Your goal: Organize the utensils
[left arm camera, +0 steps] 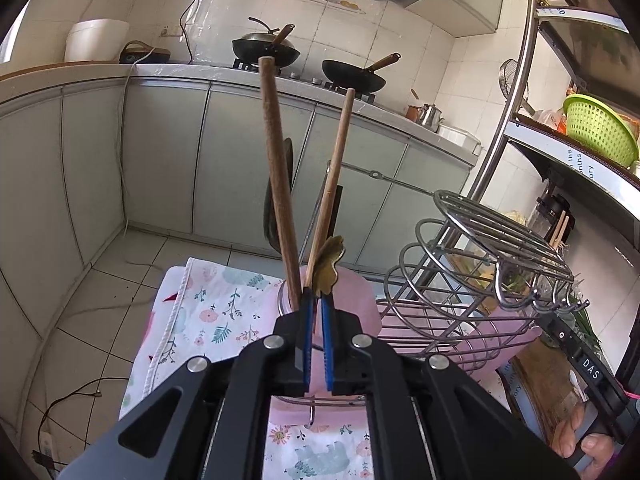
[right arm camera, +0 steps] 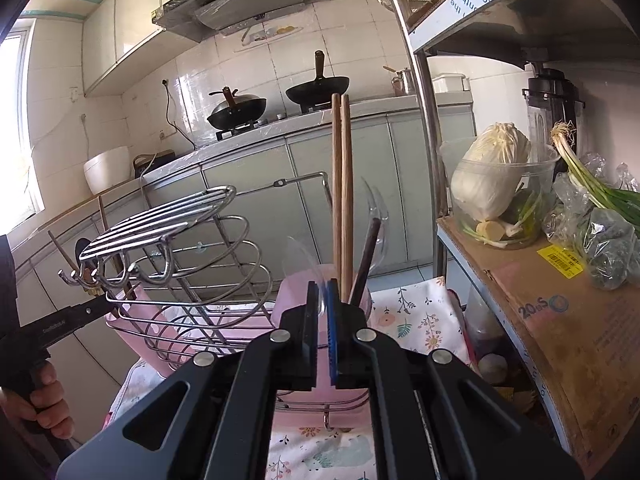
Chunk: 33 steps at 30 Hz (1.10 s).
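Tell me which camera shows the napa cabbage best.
The right wrist view: the cabbage sits whole in a clear bowl on the shelf, unobstructed. In the left wrist view the wire rack hides that spot, so no cabbage is recognisable.

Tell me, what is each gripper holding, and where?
The left gripper pinches a gold leaf-shaped utensil by its lower edge. The right gripper seems to pinch a clear plastic spoon by its lower part.

Left tool with blue-padded jaws nearly closed on a brass-coloured leaf-shaped utensil end, two long wooden sticks upright in a pink holder, chrome wire dish rack just right, floral cloth beneath.
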Each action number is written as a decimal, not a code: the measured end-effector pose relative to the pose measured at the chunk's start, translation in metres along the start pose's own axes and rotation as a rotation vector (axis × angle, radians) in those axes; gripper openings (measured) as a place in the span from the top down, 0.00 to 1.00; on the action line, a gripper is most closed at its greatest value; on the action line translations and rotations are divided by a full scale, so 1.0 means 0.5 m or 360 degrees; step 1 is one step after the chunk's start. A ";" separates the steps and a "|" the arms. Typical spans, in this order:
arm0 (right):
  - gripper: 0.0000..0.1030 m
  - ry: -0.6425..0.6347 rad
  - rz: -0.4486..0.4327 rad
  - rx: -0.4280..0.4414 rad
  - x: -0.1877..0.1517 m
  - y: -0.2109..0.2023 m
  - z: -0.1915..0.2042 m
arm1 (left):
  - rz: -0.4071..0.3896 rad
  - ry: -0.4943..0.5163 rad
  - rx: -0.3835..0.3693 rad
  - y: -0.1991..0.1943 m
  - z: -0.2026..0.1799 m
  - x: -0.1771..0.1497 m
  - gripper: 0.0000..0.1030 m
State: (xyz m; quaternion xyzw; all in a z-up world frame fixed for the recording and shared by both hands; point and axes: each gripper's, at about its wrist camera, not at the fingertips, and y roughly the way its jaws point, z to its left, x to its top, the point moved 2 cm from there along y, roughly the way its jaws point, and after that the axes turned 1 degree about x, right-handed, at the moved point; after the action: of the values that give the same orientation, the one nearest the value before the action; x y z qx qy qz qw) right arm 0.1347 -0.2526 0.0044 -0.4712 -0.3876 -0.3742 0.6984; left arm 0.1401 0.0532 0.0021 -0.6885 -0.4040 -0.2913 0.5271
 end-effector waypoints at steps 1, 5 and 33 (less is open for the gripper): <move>0.96 -0.0010 0.0004 -0.0002 -0.001 -0.001 0.004 | 0.0003 -0.0005 -0.0007 -0.003 -0.001 0.000 0.93; 0.95 -0.0048 0.0024 -0.0014 -0.005 -0.009 0.016 | 0.0012 -0.0016 -0.0022 -0.014 -0.006 -0.002 0.86; 0.43 -0.0115 0.0204 0.0068 -0.089 -0.066 0.070 | 0.0113 0.0055 -0.0003 -0.096 -0.048 -0.064 0.66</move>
State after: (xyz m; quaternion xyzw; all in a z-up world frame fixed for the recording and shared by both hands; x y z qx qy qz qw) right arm 0.0801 -0.2215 -0.0142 -0.4933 -0.3894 -0.3032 0.7164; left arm 0.0832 0.0277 0.0058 -0.6978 -0.3699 -0.2847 0.5434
